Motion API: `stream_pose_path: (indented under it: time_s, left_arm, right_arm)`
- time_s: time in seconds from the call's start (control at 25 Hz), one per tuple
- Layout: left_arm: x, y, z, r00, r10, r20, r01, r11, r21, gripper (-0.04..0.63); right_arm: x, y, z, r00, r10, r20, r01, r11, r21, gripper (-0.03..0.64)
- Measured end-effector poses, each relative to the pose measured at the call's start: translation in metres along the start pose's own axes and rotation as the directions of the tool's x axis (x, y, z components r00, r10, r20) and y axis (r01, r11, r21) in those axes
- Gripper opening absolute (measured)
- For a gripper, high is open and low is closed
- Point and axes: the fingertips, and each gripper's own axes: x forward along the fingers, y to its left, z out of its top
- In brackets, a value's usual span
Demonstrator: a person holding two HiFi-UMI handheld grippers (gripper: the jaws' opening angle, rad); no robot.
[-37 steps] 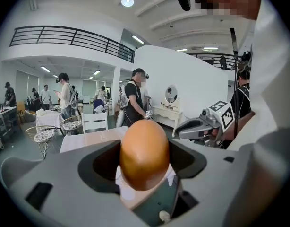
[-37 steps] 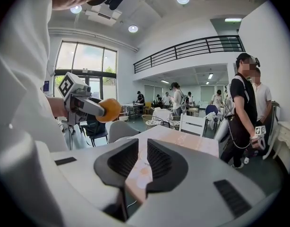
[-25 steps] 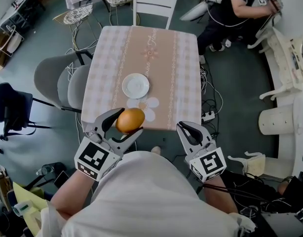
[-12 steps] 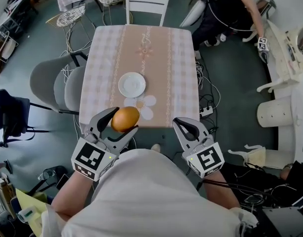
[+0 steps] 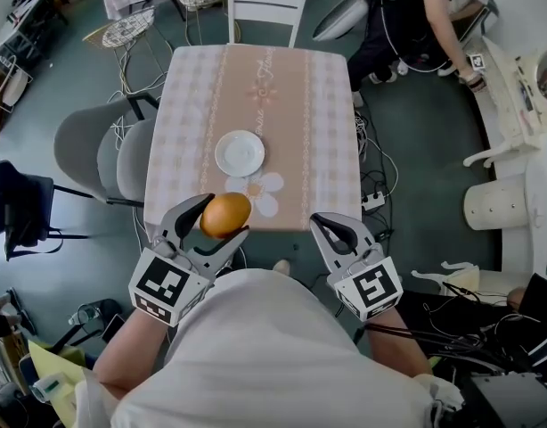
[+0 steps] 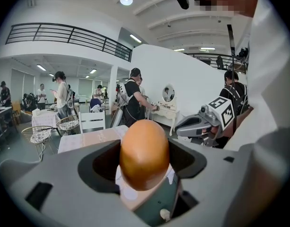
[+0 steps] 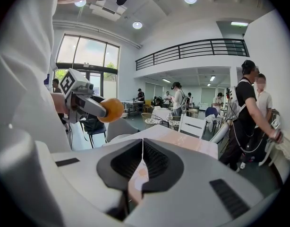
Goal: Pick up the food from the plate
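**Glossy oval food clamped off the plate**

A grey-green floor [image 5: 434, 150] carries a rectangular table [image 5: 193, 105] under a pink checked cloth with a flower print. A white slatted chair [image 5: 263, 7] stands at its far end. A round white plate [image 5: 240, 152] lies near the middle. The food [image 5: 225, 215], a smooth orange-brown oval, hangs above the table's near edge, clamped in the left gripper's [image 5: 224, 218] grey jaws. The right gripper [image 5: 329, 225], beside it and tilted slightly down, has just been closing. Its ribbed jaws meet on nothing.
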Motion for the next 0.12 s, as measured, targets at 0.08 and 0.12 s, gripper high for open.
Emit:
stream_pose_path:
  time_s: [0.08, 0.12]
  left_arm:
    - [-0.0017, 0.0008, -0.0002, 1.000, 0.000, 0.000, 0.000, 1.000, -0.001, 0.322]
    - [-0.0025, 0.0012, -0.0002, 1.000, 0.001, 0.000, -0.001, 1.000, -0.001, 0.322]
  right_arm:
    - [0.0008, 0.0018, 0.0018, 1.000, 0.002, 0.000, -0.002, 1.000, -0.006, 0.015]
    - [0.0013, 0.0026, 0.0027, 1.000, 0.002, 0.001, -0.002, 1.000, -0.009, 0.015]
